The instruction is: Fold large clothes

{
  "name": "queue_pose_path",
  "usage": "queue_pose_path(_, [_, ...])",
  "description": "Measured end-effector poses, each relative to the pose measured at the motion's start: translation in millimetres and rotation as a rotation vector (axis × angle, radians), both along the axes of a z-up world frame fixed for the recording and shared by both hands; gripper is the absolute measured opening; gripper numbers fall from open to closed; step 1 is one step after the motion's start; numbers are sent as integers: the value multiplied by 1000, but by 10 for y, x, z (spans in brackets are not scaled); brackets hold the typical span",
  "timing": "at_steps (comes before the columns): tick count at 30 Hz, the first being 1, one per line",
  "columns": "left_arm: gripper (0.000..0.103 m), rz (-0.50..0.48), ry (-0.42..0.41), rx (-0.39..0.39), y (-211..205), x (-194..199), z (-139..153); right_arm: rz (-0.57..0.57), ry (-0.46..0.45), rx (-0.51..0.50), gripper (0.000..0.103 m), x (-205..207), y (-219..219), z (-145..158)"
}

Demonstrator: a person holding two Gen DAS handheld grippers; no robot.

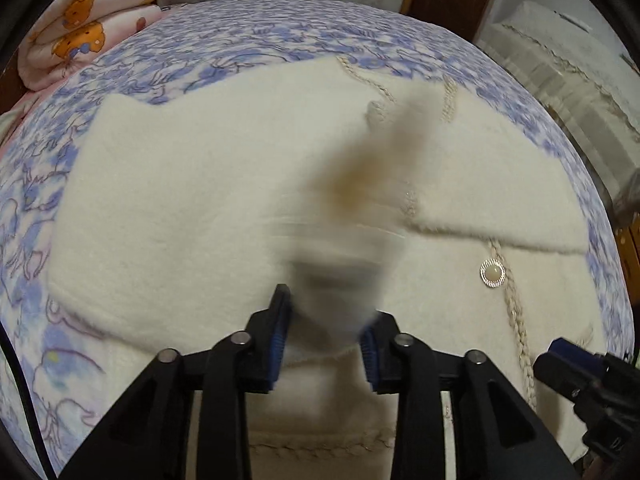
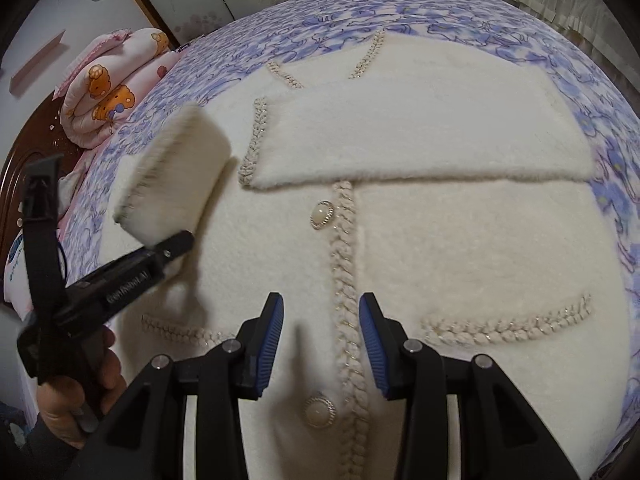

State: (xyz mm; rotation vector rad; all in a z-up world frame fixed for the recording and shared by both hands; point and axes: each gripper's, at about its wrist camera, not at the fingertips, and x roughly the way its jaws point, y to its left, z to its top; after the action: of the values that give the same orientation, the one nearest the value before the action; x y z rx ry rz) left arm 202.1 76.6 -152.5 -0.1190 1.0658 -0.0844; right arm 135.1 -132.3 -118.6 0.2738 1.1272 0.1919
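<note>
The left gripper [image 2: 176,240] is clamped on the cardigan's left sleeve [image 2: 172,168], lifting its cuff clear of the body so it can swing across the front. The right gripper [image 2: 321,340] hangs unclenched and empty above the braided placket [image 2: 346,264], with the cream cardigan [image 2: 460,240] flat on the floral bedspread [image 2: 600,80] ahead and the other sleeve [image 2: 420,136] already folded across the chest beyond its tips.

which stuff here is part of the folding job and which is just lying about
Part of the job:
- fluffy cream cardigan with braided trim and pearl buttons
- its lifted sleeve, held by the left gripper
- right gripper, open above the cardigan

Just lying about:
- folded pink bear-print quilt
- blue floral bedsheet, only the work surface
</note>
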Motion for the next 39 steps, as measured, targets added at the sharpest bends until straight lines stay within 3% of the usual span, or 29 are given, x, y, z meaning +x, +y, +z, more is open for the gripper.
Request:
queue_pose_path(1, [51, -9, -7, 8, -34, -36, 23, 3, -3, 1, 40, -14, -26, 0])
queue_pose_path(2, [69, -13, -12, 9, -42, -58, 62, 6, -6, 5, 40, -23, -46, 0])
queue_pose_path(3, [73, -14, -20, 4, -41, -77, 94, 8, -8, 11, 40, -25, -64, -1])
queue_pose_path(11, [73, -8, -57, -64, -45, -402, 390, 12, -1, 133, 41, 73, -59, 43])
queue_pose_path(17, [74, 79, -26, -144, 191, -759, 351, 16, 15, 216, 50, 250, 58, 67])
queue_pose_path(23, [74, 159, 23, -171, 511, -934, 182, 41, 70, 243, 50, 548, 245, -106])
queue_pose_path(31, [74, 232, 7, -164, 826, -908, 189, 60, 135, 208, 49, 941, 595, -404])
queue_pose_path(33, [74, 247, -1, -174, 866, -875, 213, 144, 105, 195, 13, 961, 750, -286])
queue_pose_path(39, [74, 257, -34, -183, 872, -816, 282, 290, -242, 107, 12, 835, 929, 777])
